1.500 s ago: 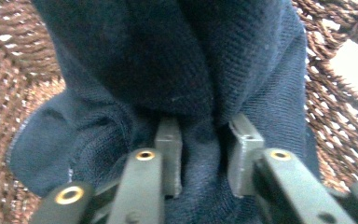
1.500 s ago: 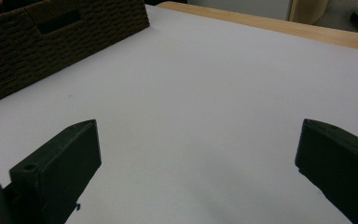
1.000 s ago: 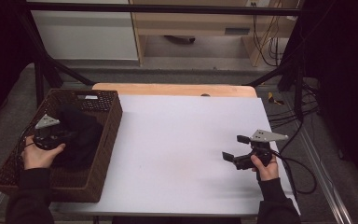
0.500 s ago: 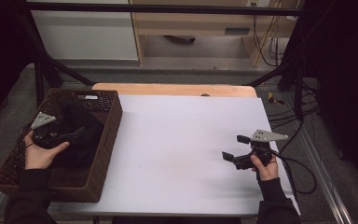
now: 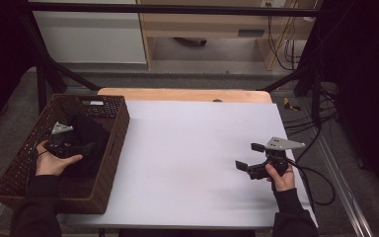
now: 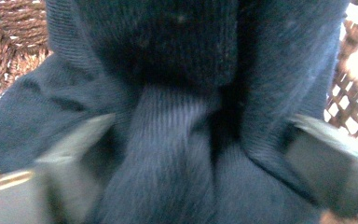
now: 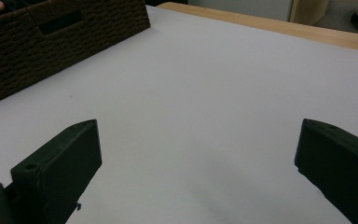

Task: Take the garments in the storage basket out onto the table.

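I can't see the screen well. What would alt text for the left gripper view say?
Dark navy knitted cloth, bunched in folds, lies between the two jaws of the left hand-held gripper, which stand wide apart at either side of it. Brown woven basket wall shows at the picture's edges behind the cloth.

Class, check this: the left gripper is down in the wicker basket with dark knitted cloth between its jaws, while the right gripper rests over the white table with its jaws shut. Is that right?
Not quite. The right gripper has its jaws wide apart, with nothing between them, as the right gripper view shows. The rest holds: the left gripper is in the wicker basket with the dark knitted cloth between its jaws.
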`<state>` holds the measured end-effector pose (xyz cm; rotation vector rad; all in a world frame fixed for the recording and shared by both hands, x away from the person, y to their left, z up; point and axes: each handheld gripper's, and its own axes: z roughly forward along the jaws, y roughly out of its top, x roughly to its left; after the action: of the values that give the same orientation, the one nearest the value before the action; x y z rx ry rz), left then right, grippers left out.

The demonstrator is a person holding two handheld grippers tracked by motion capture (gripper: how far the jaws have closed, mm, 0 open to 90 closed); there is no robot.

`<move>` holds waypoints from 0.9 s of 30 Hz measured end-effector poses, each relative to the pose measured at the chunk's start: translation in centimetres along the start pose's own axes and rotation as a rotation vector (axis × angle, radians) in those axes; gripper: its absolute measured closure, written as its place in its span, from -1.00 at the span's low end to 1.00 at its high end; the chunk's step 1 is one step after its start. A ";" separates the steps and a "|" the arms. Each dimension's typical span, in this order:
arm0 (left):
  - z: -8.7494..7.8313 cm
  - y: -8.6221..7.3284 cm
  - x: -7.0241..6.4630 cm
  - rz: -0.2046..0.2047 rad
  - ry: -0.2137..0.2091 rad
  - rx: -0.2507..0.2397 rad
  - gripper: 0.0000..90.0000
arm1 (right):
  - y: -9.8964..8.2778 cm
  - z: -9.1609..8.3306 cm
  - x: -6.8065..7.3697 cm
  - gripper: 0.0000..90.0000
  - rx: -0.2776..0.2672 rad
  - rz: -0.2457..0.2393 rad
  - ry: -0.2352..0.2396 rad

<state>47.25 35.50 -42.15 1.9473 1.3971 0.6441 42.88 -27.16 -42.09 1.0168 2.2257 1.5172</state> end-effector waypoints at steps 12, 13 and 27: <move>-0.7 0.0 -0.1 0.051 -0.046 0.041 0.40 | 0.0 0.0 0.0 -0.98 0.001 0.000 0.004; -0.8 0.1 -0.2 0.052 -0.045 0.042 0.40 | 0.0 0.0 0.0 -0.98 0.001 0.000 0.004; -3.0 1.4 0.3 0.006 -0.067 0.004 0.49 | 0.0 -0.1 0.0 -0.98 -0.001 0.001 0.007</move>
<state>46.13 36.15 -39.14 1.9588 1.3533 0.5742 42.86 -27.24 -42.01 1.0135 2.2298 1.5243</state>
